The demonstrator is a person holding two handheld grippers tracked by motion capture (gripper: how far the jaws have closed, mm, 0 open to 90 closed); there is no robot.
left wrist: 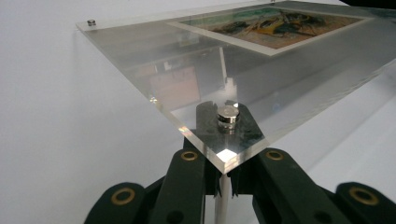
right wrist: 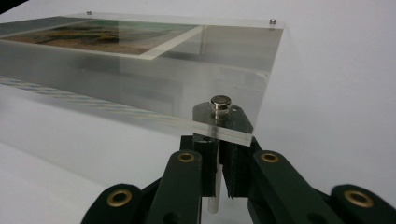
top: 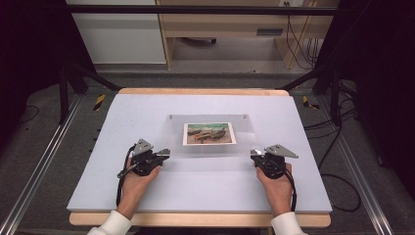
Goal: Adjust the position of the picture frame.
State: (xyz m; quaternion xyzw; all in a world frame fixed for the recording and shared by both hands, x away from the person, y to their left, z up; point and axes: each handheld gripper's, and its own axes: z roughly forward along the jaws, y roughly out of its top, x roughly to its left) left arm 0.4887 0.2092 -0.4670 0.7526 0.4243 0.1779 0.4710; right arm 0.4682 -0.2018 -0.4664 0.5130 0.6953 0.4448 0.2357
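A clear acrylic panel [top: 210, 147] with a printed picture [top: 209, 133] at its middle lies across the white table top [top: 122, 196]. Small metal posts mark its corners. My left gripper [top: 165, 153] is at the near left corner, shut on the metal post [left wrist: 223, 196] under the silver cap [left wrist: 228, 114]. My right gripper [top: 254, 153] is at the near right corner, shut on that corner's post [right wrist: 212, 186] below its cap [right wrist: 220, 103]. In both gripper views the panel's near edge stands off the table. The picture [left wrist: 275, 25] shows through the plastic.
Far corner caps [left wrist: 91, 21] [right wrist: 273, 20] sit at the panel's back edge. A wooden rim [top: 195, 219] borders the table in front. Black frame bars [top: 63, 88], a cabinet [top: 117, 34] and floor cables [top: 342, 147] surround the table.
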